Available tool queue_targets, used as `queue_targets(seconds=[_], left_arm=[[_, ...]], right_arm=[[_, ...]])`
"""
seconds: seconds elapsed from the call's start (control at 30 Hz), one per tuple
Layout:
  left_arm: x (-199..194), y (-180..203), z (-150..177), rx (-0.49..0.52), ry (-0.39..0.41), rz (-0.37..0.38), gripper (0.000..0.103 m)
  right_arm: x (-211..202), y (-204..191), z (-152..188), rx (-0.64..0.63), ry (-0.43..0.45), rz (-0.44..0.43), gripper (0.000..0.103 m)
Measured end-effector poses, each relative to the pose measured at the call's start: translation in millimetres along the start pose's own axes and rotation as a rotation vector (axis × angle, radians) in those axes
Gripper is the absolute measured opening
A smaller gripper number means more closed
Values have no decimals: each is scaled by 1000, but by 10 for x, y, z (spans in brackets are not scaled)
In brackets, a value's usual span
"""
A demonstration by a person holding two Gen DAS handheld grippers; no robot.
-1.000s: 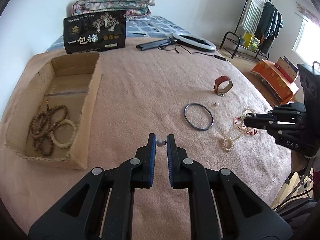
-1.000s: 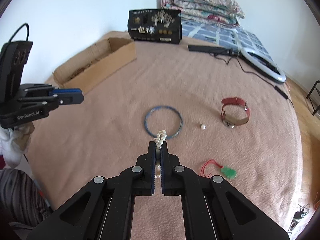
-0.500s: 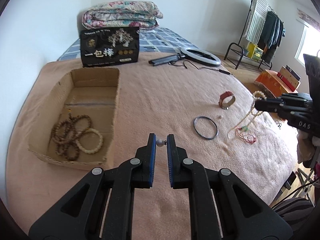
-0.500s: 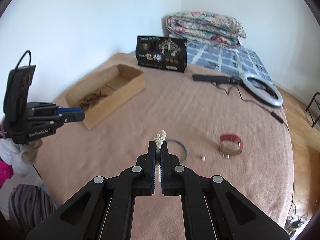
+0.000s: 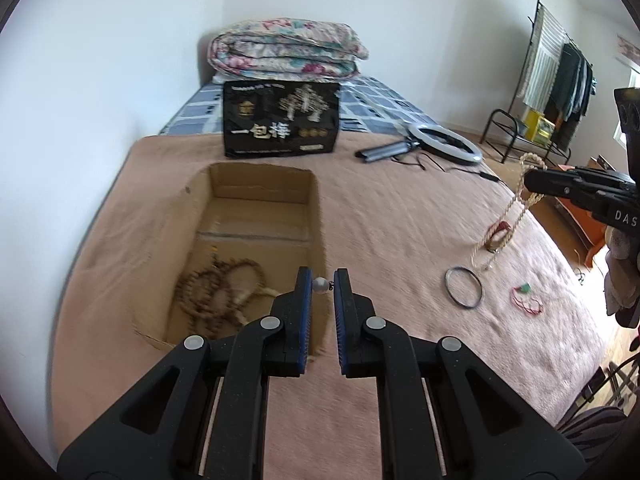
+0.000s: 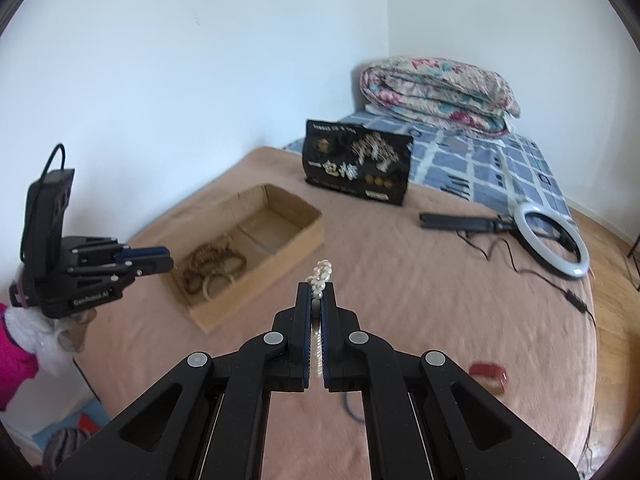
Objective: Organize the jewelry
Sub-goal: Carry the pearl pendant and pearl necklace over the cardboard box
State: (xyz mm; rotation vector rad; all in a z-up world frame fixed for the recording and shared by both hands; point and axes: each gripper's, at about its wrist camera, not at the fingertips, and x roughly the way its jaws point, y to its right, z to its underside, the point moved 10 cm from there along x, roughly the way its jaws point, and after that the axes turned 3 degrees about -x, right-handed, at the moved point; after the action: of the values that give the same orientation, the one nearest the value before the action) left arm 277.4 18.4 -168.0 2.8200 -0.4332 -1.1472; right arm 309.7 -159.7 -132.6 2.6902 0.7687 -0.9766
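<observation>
In the left wrist view, the cardboard box (image 5: 260,216) is lying at the left on the pink blanket (image 5: 380,220), with dark wooden bead strands (image 5: 216,288) sitting in its near end. My left gripper (image 5: 322,285) is hanging over the box's near right corner; its jaws are standing nearly closed, pinching a small pearl earring (image 5: 320,285) between the blue pads, clear of the blanket. Right of it, a thin dark bangle (image 5: 464,292) and a red cord with a green pendant (image 5: 525,298) are lying on the blanket. At the far right, my right gripper (image 5: 534,182) is clamping fully closed on a pearl necklace (image 5: 508,220), which is dangling from the tips toward the bangle.

In the right wrist view, the necklace's pearls (image 6: 320,276) are bunching above the closed tips, with the box lying ahead and to the left and a red watch strap (image 6: 489,376) lying at lower right.
</observation>
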Motion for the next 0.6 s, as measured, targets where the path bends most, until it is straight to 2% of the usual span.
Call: queue_targets(seconds=[0.3, 0.6], left_arm=[[43, -245, -215, -13, 24, -23, 9], [205, -427, -309, -34, 20, -40, 9]], right_arm=[[298, -246, -484, -33, 42, -50, 3], [711, -467, -731, -55, 31, -87, 3]])
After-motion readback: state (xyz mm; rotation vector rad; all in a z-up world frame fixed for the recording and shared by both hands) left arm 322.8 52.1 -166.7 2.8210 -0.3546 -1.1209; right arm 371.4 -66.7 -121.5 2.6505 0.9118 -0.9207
